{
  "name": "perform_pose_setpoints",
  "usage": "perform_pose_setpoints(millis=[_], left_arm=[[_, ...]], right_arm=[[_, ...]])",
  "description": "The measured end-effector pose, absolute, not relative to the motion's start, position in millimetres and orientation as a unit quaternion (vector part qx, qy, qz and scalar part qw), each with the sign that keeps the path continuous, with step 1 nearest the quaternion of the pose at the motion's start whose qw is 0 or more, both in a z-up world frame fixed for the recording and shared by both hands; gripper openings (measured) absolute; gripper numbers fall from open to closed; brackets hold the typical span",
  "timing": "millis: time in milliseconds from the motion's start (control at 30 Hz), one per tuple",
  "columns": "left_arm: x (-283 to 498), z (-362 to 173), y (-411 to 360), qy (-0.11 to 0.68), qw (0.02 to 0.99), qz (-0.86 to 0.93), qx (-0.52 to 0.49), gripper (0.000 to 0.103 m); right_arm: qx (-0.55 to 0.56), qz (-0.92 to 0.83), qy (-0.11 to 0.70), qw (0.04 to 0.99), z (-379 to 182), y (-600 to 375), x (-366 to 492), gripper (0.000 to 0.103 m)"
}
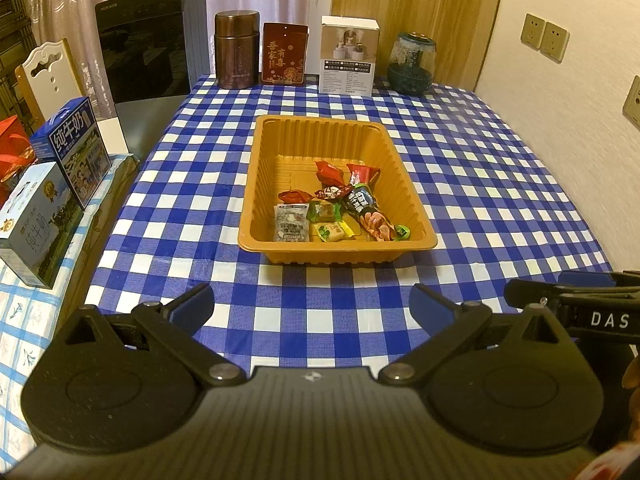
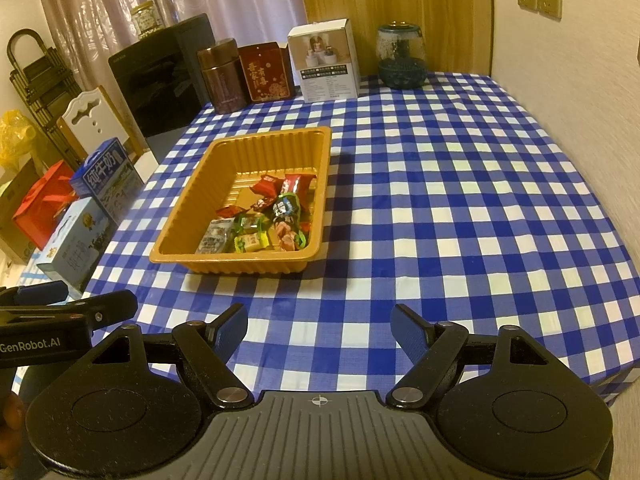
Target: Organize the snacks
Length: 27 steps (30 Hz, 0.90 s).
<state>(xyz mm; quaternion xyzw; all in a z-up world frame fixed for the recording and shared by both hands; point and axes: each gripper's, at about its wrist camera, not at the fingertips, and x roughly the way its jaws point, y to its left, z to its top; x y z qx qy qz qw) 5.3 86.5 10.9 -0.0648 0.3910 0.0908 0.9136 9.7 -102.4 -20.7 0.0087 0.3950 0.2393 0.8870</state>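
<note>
— What's on the table now?

— A blue-and-white checked tablecloth (image 1: 460, 184) covers the tabletop. Toward its middle, nearer the left edge, stands an orange ribbed plastic tray (image 1: 256, 184). Inside, bunched at the tray's near right end, lie the wrapped snacks (image 1: 340, 208): red-wrapped candies, a grey packet, yellow-and-green sweets, and a long dark packet.

— Any snacks still loose on the cloth?

— None that I can see; everything snack-like sits in the tray. I'd judge the gathering finished, or nearly so.

— And the grippers?

— The left gripper (image 1: 312, 308) and right gripper (image 2: 319, 330) hang side by side over the near edge, both with blue-padded fingers spread wide, holding nothing, well short of the tray.

— Anything else?

— Along the far edge: a brown metal canister (image 1: 236, 50), a red printed pouch (image 1: 285, 54), a white product box (image 1: 348, 56) and a dark glass jar (image 1: 412, 62).
</note>
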Motion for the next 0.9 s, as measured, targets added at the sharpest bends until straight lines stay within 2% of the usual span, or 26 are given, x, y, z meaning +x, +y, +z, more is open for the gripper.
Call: perform_pose_setpoints(millis=[900], left_arm=[[4.9,12.3,85.6,0.390,0.914,0.091,-0.065,0.103]], right_arm=[[0.010,0.238,0.395,0.887,-20.0,-103.5,11.8,0.078]])
